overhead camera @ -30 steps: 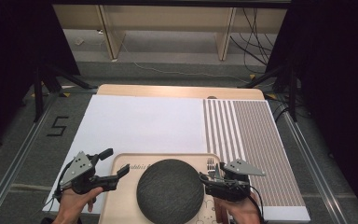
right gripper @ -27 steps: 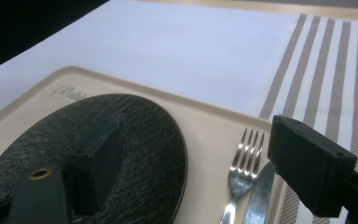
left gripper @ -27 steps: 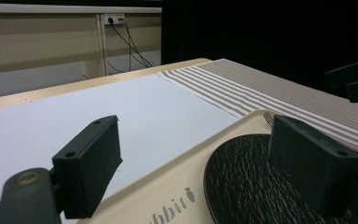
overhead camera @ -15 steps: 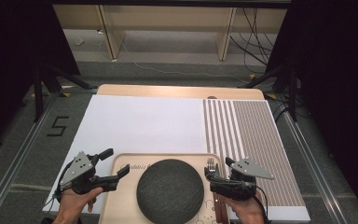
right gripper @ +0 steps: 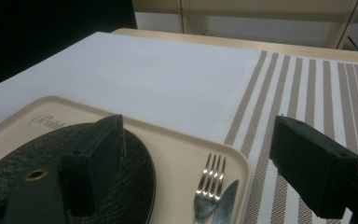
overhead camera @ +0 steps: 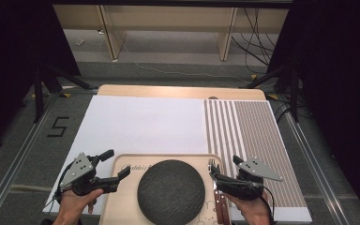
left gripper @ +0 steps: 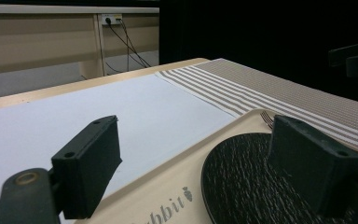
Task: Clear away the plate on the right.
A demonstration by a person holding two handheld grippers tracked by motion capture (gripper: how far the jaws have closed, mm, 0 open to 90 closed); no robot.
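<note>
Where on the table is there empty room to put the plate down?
The white mat, between the tray's far rim and the table's far edge, is bare. The striped mat beside it is free too. It is crowded on the tray: the dark plate, the fork and knife, with both grippers alongside.

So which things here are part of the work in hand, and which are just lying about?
In hand:
tray
dark plate
fork
knife
left gripper, open
right gripper, open

Lying about:
white mat
striped mat
table
</note>
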